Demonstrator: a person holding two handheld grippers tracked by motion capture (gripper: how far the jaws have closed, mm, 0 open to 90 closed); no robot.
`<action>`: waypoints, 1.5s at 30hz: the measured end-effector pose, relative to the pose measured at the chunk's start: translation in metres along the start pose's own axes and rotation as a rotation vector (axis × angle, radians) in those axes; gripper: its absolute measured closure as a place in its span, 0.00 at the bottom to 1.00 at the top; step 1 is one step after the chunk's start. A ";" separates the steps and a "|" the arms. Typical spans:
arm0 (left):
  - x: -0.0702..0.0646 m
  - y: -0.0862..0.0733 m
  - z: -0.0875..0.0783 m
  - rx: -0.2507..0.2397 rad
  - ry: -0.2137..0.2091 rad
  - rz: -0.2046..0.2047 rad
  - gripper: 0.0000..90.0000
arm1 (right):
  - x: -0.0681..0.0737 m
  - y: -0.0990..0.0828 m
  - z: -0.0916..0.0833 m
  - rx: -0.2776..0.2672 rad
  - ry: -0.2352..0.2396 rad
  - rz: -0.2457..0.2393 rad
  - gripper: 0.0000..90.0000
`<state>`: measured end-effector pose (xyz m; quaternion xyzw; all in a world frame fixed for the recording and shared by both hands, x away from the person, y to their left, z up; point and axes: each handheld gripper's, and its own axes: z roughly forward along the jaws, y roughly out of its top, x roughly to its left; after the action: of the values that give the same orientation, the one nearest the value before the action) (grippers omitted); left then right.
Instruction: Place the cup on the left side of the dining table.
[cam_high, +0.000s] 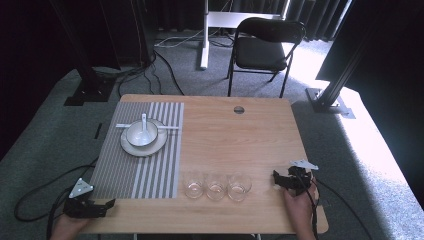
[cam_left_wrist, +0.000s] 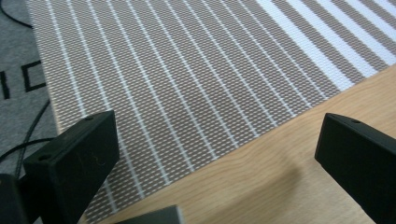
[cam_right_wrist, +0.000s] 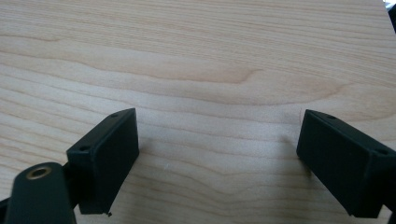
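Clear glass, three small tumblers stood in a row near the front edge of the wooden table, just right of the striped placemat, between the two grippers and nearest the right one. They looked light but brittle and slick, so I judged a hold across the wall, a little below the rim, to be the safest, with gentle pressure only. Each stood upright, mouth up, its long axis vertical; the row itself ran left to right along the table's front.

The left gripper rested at the near left corner, jaws spread wide over the mat's edge and holding nothing. The right gripper sat on bare wood to the right of the glasses, near them but apart, its jaws likewise wide and empty, pointing roughly toward the row.

Farther back on the mat sat a white bowl on a plate, a spoon standing in the bowl.
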<state>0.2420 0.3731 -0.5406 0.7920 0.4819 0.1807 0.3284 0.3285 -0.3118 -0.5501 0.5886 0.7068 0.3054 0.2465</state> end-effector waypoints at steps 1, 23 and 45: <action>-0.001 0.001 0.000 -0.001 0.000 0.001 0.00 | 0.000 0.000 0.000 0.000 0.000 0.000 0.14; -0.017 0.015 0.001 -0.021 -0.069 0.067 0.00 | 0.000 0.000 0.000 0.000 0.000 0.000 0.14; -0.041 0.035 0.005 -0.043 -0.138 0.143 0.00 | 0.000 0.000 0.000 0.000 0.000 0.000 0.14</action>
<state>0.2487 0.3243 -0.5189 0.8275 0.3966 0.1591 0.3641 0.3286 -0.3119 -0.5501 0.5884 0.7069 0.3055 0.2465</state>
